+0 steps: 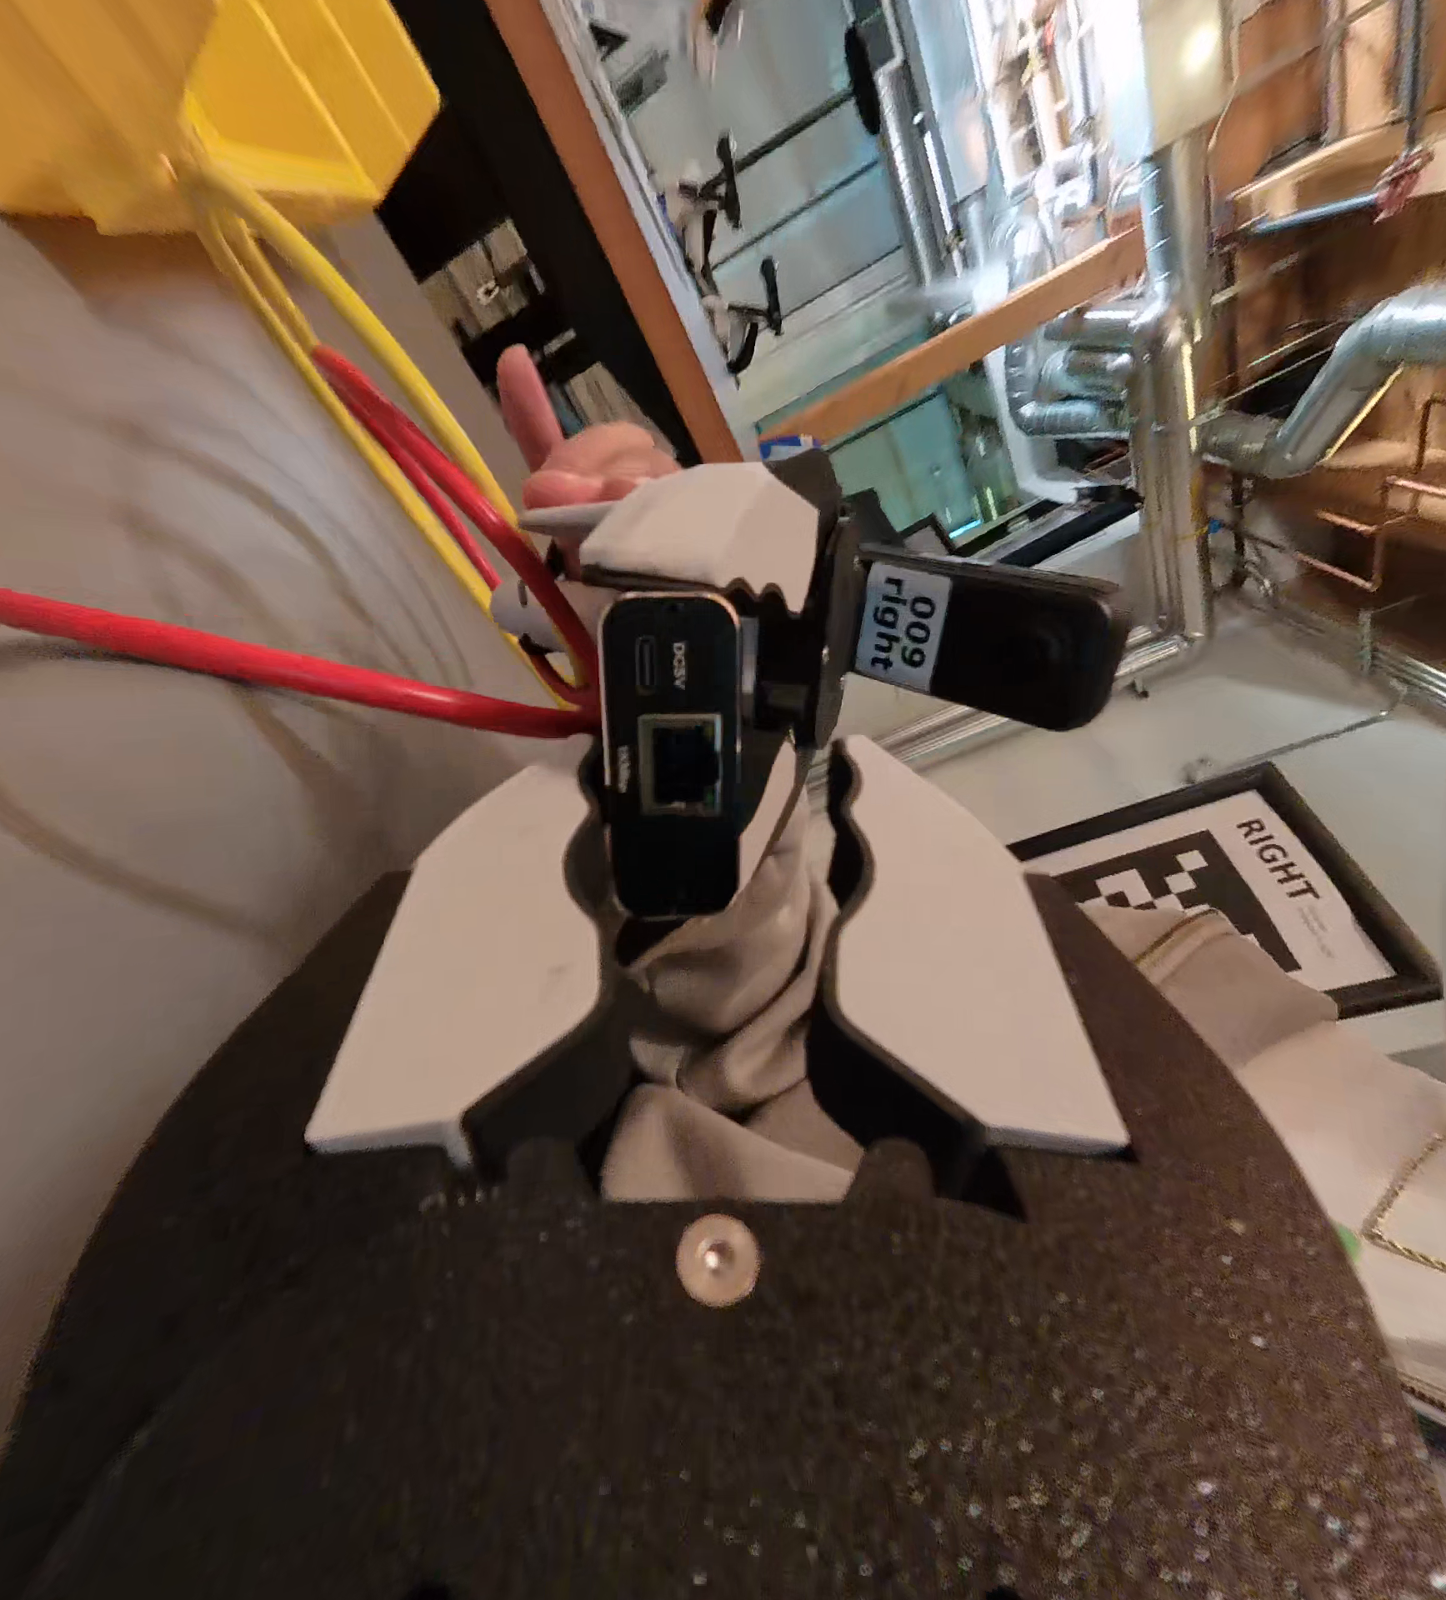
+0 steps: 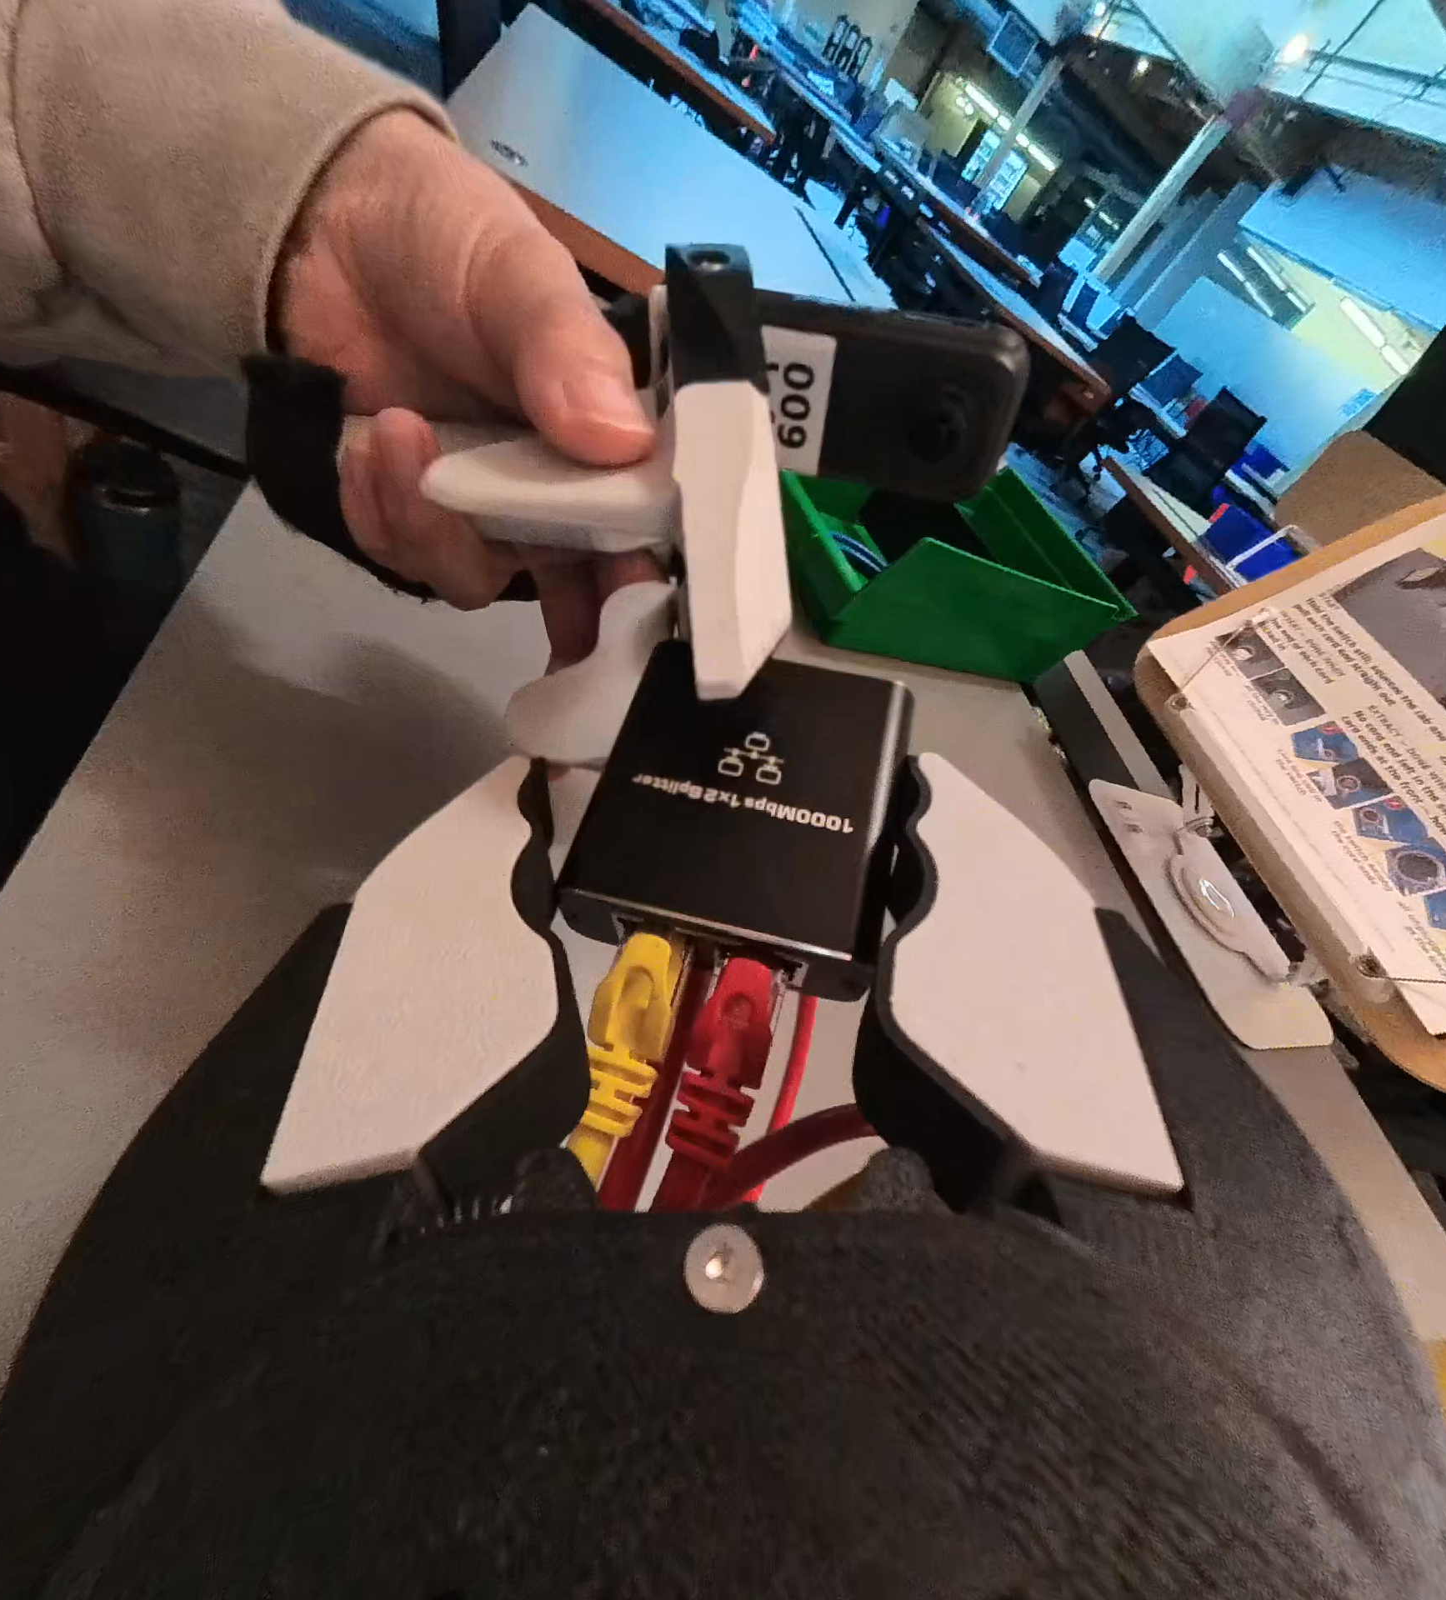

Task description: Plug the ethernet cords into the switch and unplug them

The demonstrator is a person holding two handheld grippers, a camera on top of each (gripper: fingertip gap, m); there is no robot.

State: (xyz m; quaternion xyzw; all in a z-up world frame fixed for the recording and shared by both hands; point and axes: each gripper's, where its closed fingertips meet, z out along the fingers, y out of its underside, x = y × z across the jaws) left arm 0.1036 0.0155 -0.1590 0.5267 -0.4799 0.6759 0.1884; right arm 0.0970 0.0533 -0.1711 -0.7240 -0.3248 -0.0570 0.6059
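We see both tools pinching the black switch [image 2: 736, 831]: left tool [image 1: 706, 831], right tool [image 2: 723, 853], seemingly steadying it while yellow cord [image 2: 628, 1030] and red cord [image 2: 723, 1048] sit plugged.

Switch [image 2: 736, 814]: smooth black casing, slight sheen (metal by look). Yellow cord [image 2: 626, 1030] and red cord [image 2: 723, 1065]: glossy moulded plastic. Green bin [image 2: 953, 606]: matt plastic. Sleeve [image 2: 122, 147]: beige cloth.

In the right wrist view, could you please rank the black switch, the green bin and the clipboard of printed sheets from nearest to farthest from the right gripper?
1. Black switch: between the right gripper's fingers.
2. Clipboard of printed sheets: off to the right, at the table edge.
3. Green bin: straight ahead, beyond the switch.
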